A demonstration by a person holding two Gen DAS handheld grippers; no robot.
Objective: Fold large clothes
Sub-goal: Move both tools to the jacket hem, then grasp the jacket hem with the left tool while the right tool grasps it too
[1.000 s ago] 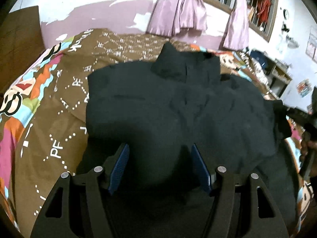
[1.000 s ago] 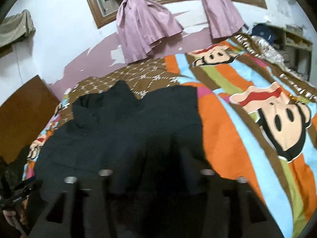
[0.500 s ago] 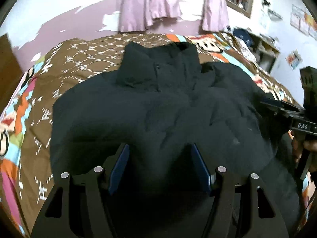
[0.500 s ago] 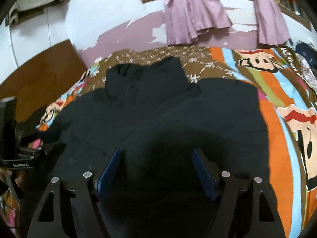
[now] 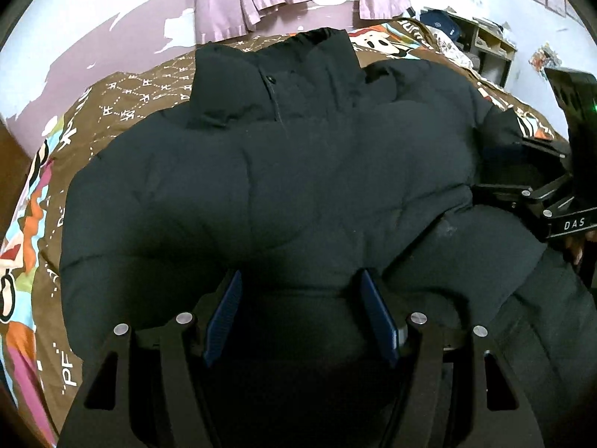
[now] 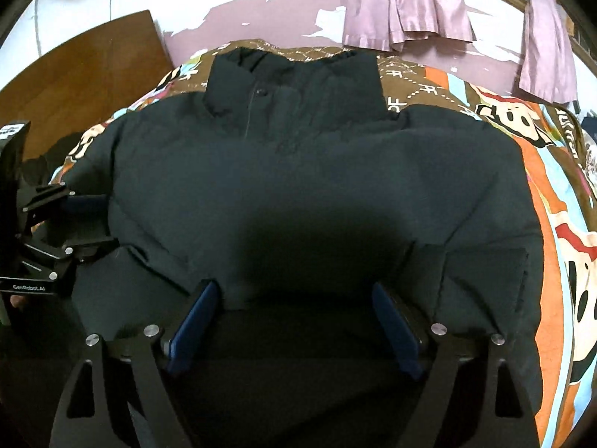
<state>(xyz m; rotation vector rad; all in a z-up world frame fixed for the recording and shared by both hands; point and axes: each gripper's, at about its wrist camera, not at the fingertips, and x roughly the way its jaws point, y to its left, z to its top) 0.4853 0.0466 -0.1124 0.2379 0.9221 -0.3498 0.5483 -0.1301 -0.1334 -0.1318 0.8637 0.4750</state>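
Near, at six o'clock: left gripper (image 5: 300,313) and right gripper (image 6: 294,317) both spread wide, grasping nothing, poised over the hem of the black puffer jacket (image 5: 283,186). Best pinched deep through the padding, both sides lifted together toward the collar (image 6: 294,82) at twelve, on the patterned bedspread (image 6: 559,224).

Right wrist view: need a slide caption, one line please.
Open right tongs over a black jacket spread on the bed; left tongs alongside.

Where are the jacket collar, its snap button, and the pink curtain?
jacket collar (image 6: 298,86), right wrist view, front of the collar.
snap button (image 6: 261,92), right wrist view, its centre.
pink curtain (image 6: 406,7), right wrist view, hanging folds.
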